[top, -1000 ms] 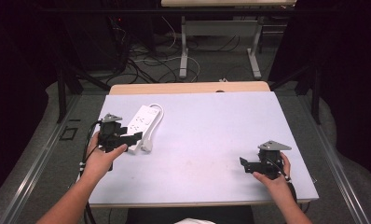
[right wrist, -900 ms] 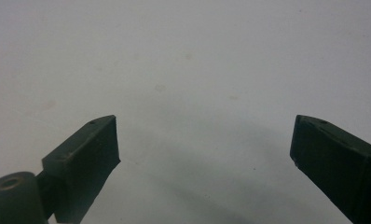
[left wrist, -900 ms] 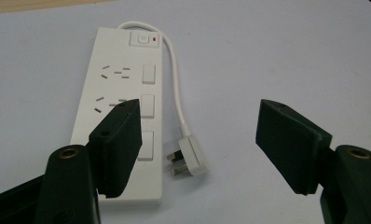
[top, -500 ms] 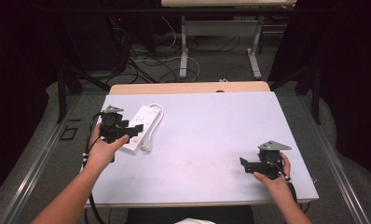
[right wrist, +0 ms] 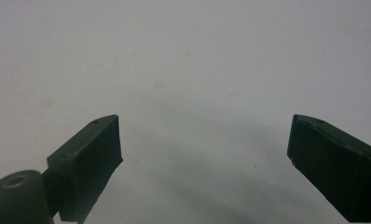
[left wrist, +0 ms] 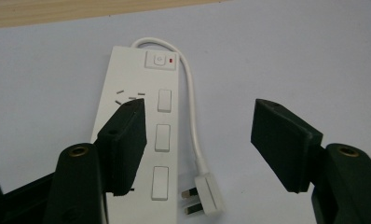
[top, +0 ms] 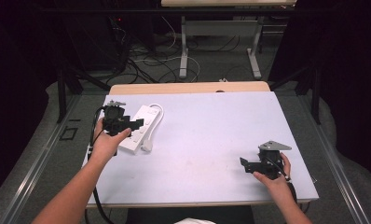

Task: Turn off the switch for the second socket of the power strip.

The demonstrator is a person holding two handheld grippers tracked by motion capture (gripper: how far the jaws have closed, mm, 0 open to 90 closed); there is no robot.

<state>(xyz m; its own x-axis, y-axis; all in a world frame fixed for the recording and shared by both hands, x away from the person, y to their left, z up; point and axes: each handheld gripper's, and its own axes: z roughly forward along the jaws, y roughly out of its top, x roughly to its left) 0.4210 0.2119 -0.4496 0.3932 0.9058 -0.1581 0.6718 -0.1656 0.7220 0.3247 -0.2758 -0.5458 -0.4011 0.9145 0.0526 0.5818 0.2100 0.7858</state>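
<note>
A white power strip [top: 141,125] lies at the table's left, with a row of three switches [left wrist: 163,138] and a main button beside a red mark [left wrist: 160,60]. Its short cable [left wrist: 192,105] loops from the far end down to the white plug [left wrist: 206,197], which rests on the table beside the strip [left wrist: 127,79]. My left gripper [top: 136,124] hovers open just over the strip's left side, and its jaws [left wrist: 200,114] straddle the switches and cable without holding anything. Near the front right of the table, my right gripper [top: 244,164] is open [right wrist: 204,128] above bare surface.
The table has a pale lilac top [top: 211,135] with a wooden strip along its far edge [top: 188,87]. Beyond it are a dark floor with loose cables [top: 146,56] and the legs of another desk [top: 218,28].
My left gripper has moved away from the person, toward the far end of the power strip, staying open. The right gripper has held still.
</note>
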